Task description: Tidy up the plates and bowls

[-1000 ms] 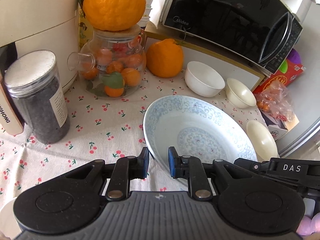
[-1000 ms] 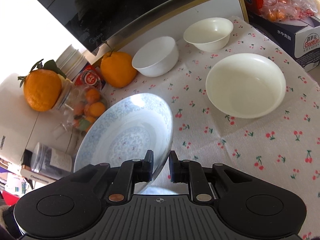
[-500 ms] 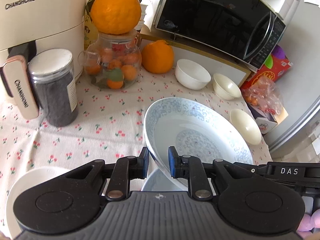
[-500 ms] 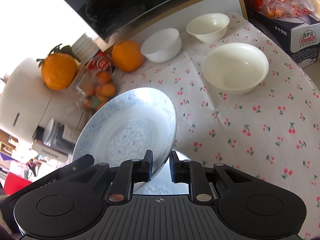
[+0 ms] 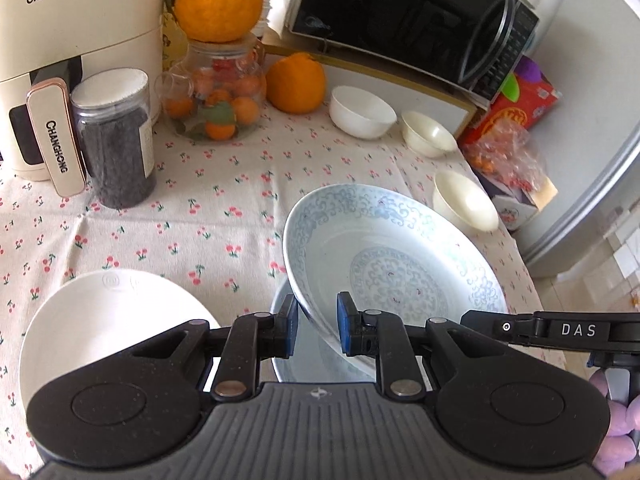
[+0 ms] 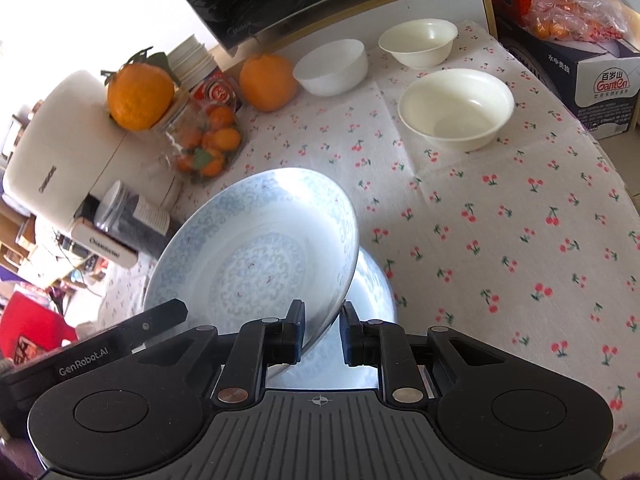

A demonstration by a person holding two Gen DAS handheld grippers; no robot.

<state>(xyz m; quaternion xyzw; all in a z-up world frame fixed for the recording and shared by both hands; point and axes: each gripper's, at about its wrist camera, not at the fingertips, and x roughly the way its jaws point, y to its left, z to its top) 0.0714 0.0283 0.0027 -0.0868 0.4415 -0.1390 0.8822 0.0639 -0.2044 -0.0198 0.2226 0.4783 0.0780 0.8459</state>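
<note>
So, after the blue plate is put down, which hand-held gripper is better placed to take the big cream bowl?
Probably right. From the right hand-held gripper the big cream bowl lies ahead across bare tablecloth; from the left hand-held gripper it sits far right, beyond the blue plate both grip.

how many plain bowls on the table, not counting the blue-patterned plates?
3 bowls sure: white bowl beside the orange, small cream bowl at the back, large cream bowl nearer the edge. A white dish sits near left; bowl or plate unclear.

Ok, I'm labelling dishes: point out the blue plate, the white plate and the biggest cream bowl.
blue plate (image 5: 396, 276), left wrist view, centre pattern
white plate (image 5: 100, 320), left wrist view, bare middle
cream bowl (image 6: 456, 108), right wrist view, inner wall
</note>
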